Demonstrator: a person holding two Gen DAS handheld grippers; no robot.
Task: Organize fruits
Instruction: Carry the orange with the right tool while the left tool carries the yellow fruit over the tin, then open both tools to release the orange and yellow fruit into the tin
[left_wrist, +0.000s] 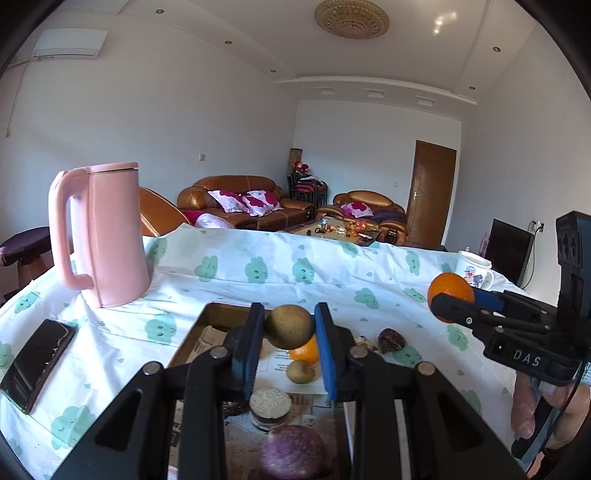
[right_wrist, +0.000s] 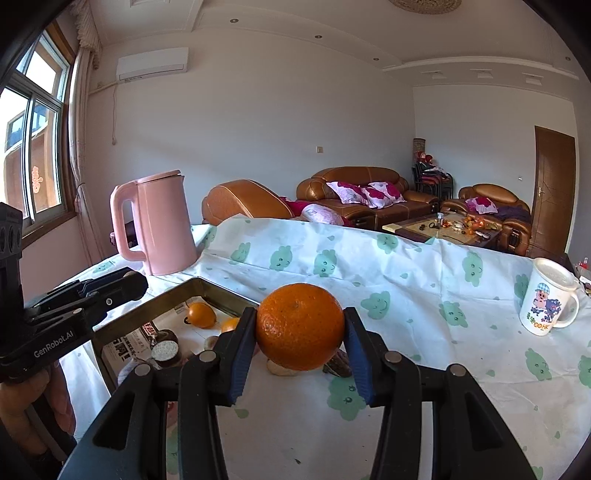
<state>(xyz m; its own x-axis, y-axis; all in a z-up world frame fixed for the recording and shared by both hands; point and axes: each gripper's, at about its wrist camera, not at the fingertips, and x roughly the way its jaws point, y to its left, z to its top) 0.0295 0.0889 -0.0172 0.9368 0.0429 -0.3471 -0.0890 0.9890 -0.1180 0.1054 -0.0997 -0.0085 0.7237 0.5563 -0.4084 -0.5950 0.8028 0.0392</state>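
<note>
My left gripper (left_wrist: 289, 332) clamped a brown fruit (left_wrist: 289, 326) mid-frame; my right gripper (right_wrist: 300, 328) clamped an orange (right_wrist: 300, 326). Only the left view showed a phone (left_wrist: 37, 363).

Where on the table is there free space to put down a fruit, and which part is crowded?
Bare cloth lies between the held orange and the mug, and behind the tray toward the pink kettle. A narrower patch separates the phone and tray. The tray is crowded with fruit and jars; small pieces lie beside its right edge.

Pink kettle (left_wrist: 107, 236), black phone (left_wrist: 37, 365), cartoon mug (right_wrist: 548, 302), cloud-print tablecloth (right_wrist: 406, 273)
</note>
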